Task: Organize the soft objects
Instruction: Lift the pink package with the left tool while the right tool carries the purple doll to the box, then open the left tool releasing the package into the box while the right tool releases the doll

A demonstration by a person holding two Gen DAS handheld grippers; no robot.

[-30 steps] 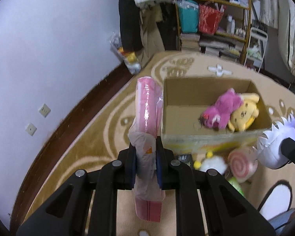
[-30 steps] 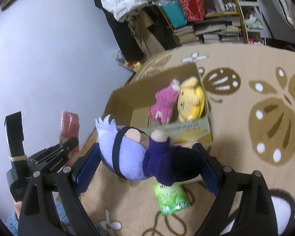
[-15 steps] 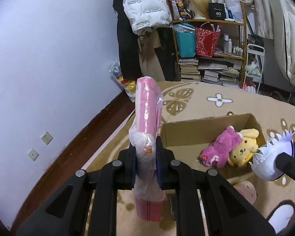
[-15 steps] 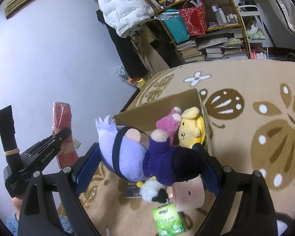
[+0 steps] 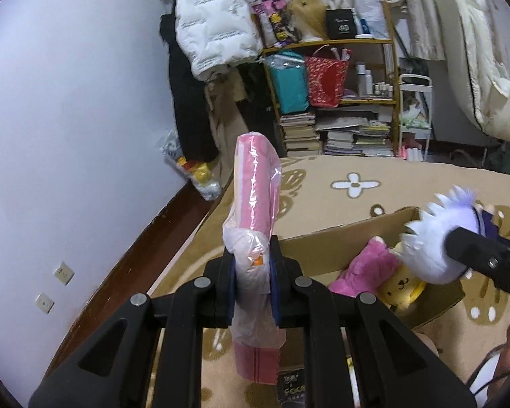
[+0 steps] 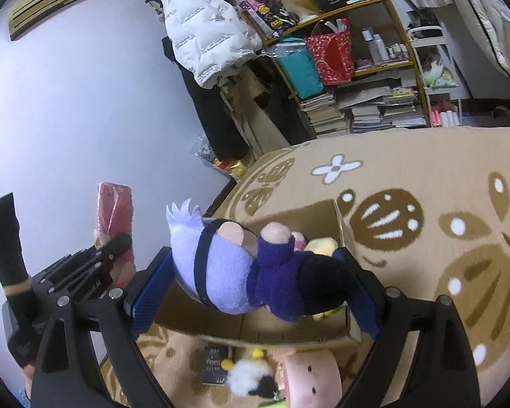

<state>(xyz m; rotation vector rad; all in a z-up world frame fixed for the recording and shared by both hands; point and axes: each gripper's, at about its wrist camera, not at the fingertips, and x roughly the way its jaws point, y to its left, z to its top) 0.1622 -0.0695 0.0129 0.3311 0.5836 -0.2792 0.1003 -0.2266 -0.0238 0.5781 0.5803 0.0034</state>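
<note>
My left hand-held gripper (image 5: 253,280) is clenched on a pink roll wrapped in clear plastic (image 5: 255,204), which stands upright between the pads, its top rising well above the fingers and its lower end hanging below them. My right hand-held gripper (image 6: 255,289) is grasping a plush doll with spiky pale-lilac hair and a dark purple body (image 6: 241,272); it lies crosswise between the blue pads, head toward the left finger, and I see both pads pressing on it.

Just ahead of and beneath the right hand-held gripper sits an open cardboard box (image 6: 336,210) on the carpet (image 6: 425,156). Inside it, ahead and to the right of the left hand-held gripper, lie a pink plush (image 5: 363,268) and a yellow plush (image 5: 399,289), touching each other. The doll hangs over the box opening.

Below the right hand-held gripper, on the carpet in front of the box, I see a small white-and-black plush (image 6: 251,379), a pink round plush (image 6: 312,374) and a dark packet (image 6: 216,363). Beyond the box a cluttered shelf (image 5: 336,42) stands against the far wall.
</note>
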